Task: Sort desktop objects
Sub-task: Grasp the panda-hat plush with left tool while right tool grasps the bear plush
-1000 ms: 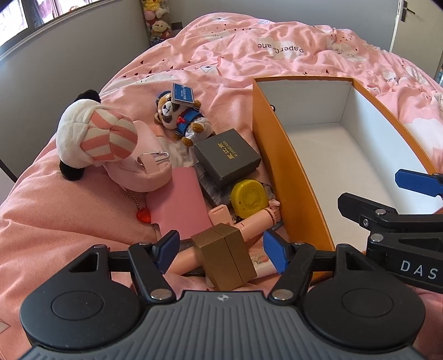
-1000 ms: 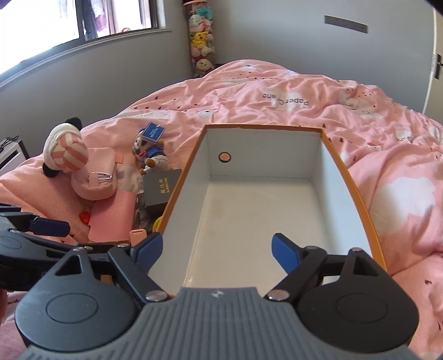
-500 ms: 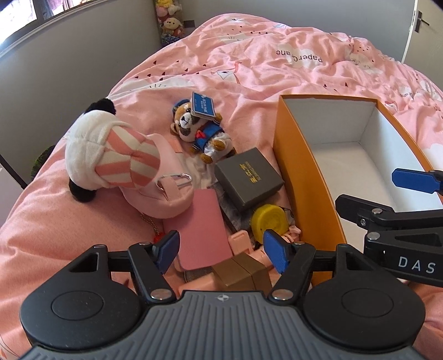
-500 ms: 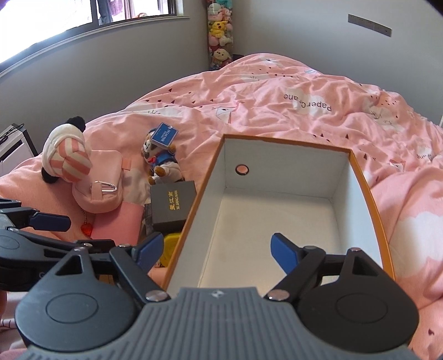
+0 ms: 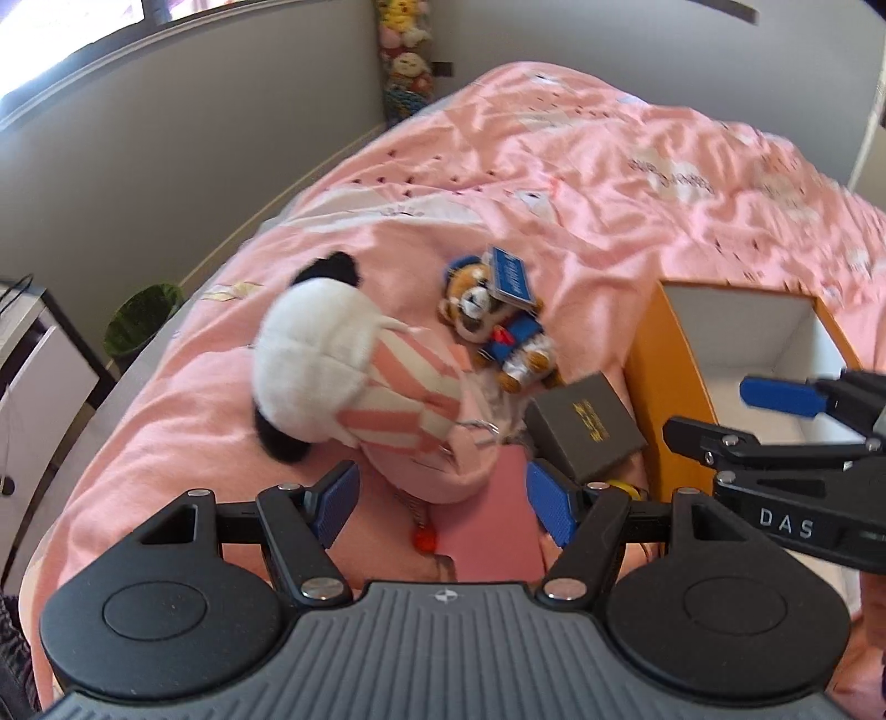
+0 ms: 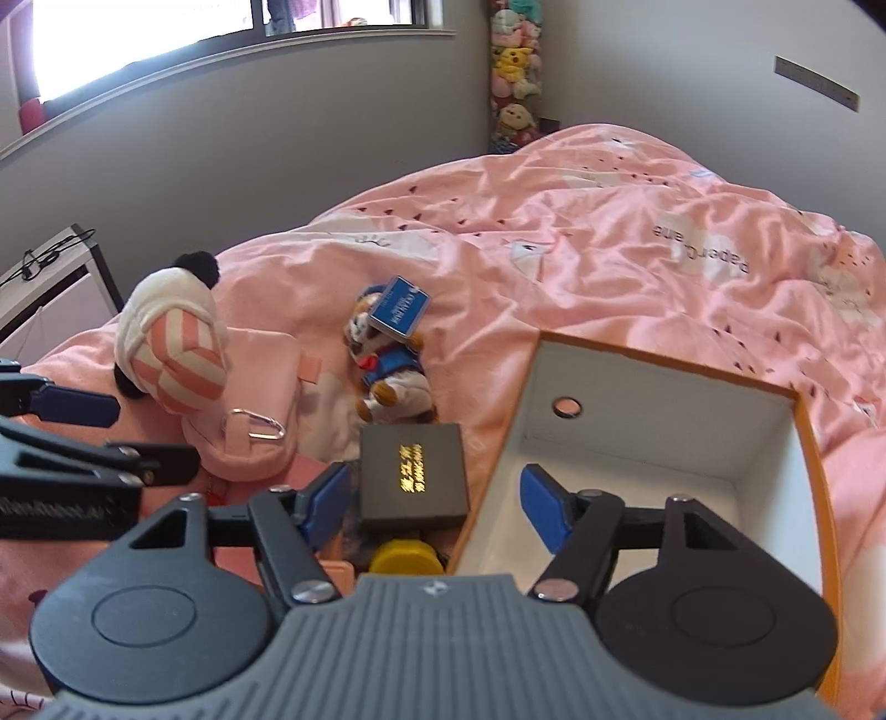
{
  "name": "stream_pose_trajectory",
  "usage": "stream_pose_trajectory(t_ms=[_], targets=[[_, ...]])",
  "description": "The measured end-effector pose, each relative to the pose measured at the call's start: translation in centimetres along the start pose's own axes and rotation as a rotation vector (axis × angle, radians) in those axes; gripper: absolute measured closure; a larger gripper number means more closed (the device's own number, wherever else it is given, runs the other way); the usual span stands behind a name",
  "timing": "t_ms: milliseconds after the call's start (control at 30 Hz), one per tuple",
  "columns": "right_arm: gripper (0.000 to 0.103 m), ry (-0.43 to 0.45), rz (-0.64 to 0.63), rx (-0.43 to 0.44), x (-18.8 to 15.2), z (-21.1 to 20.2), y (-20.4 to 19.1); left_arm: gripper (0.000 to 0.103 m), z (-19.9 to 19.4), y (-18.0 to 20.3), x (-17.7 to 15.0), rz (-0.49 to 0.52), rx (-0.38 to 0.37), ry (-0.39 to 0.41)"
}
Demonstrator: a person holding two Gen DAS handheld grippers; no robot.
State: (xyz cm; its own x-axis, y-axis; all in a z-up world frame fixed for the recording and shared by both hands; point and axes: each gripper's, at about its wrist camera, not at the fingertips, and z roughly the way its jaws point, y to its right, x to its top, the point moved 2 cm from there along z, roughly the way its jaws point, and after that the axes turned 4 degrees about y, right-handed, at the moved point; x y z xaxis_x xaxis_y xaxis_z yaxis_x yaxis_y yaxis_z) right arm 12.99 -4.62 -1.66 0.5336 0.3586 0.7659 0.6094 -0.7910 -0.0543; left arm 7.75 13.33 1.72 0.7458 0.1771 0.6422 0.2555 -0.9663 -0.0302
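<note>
Objects for sorting lie clustered on a bed [image 6: 637, 232] covered by a rumpled pink quilt printed with small dark marks and lettering. A panda plush [image 5: 332, 365] in pink stripes rests on a pink pouch [image 6: 260, 399] that carries a metal clip. Just beside it lies a bear plush [image 5: 498, 327] in blue with a blue tag [image 6: 400, 314] over its head. A dark box [image 6: 412, 476] with gold lettering sits near the bear's feet, close against the outer wall of the orange box [image 6: 808, 443]. A yellow disc [image 6: 407, 556] shows below the dark box, partly hidden. A flat pink case [image 5: 487, 531] lies under the pouch's edge. The orange box stands open, white inside, with a round hole in its far wall; nothing is visible within. Left tool [image 5: 443, 501] is wide open and holds nothing, its blue pads either side of the pouch's lower end without evident contact. Right tool [image 6: 434, 507] is likewise wide open and empty, straddling the orange box's near left wall. Grey walls enclose the room; a window [image 6: 221, 33] runs along the left, stacked plush toys [image 6: 512, 72] fill the far corner, and a green bin [image 5: 138, 327] and white furniture [image 5: 33, 376] stand beside the bed.
</note>
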Motion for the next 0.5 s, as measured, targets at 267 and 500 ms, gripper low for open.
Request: stream_pose_trajectory(t_ms=[267,500], targets=[[0.047,-0.011,-0.048,0.071,2.3,3.1,-1.0,0.024,0.2,-4.7,2.0,-0.263,-0.022,0.023],[0.047,-0.036,-0.043,0.113,4.9,6.8,-0.4,0.024,2.1,-7.1,4.0,-0.402,-0.014,-0.006]])
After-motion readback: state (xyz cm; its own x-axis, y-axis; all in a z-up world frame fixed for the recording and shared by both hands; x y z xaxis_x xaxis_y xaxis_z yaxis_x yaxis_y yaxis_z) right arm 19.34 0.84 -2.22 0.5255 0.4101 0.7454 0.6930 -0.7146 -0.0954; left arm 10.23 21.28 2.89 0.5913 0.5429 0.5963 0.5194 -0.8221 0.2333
